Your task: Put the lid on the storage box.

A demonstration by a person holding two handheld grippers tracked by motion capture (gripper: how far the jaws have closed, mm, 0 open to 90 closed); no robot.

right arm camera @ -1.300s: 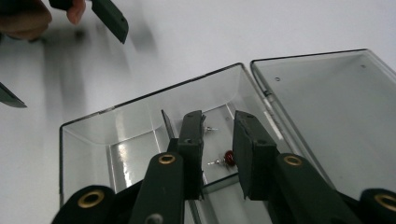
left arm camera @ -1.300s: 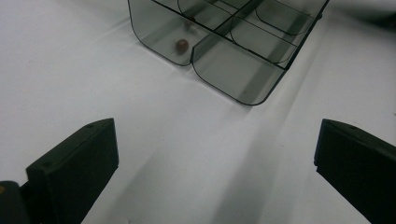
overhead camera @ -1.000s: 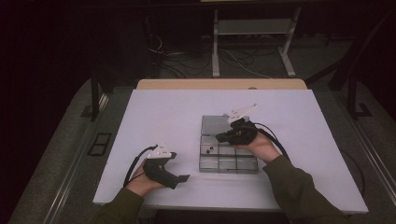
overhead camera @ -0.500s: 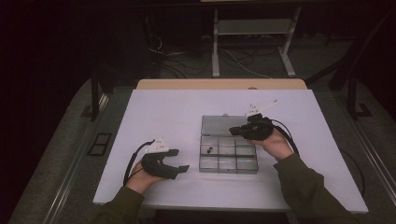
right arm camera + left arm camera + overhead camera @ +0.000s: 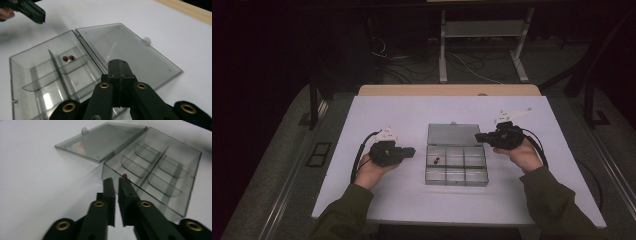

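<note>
White table [image 5: 377,200], dark room, floor cables [image 5: 472,67]

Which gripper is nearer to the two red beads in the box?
Left. The left gripper is just beside the box's left edge, near the red beads; the right gripper is above the lid's right edge, farther away.

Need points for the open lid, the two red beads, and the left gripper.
open lid [image 5: 125,47]: right gripper view, on the middle of the clear panel lying flat.
red beads [image 5: 68,58]: right gripper view, between the pair, in a compartment next to the hinge.
left gripper [image 5: 116,182]: left gripper view, midway between its fingertips.
</note>
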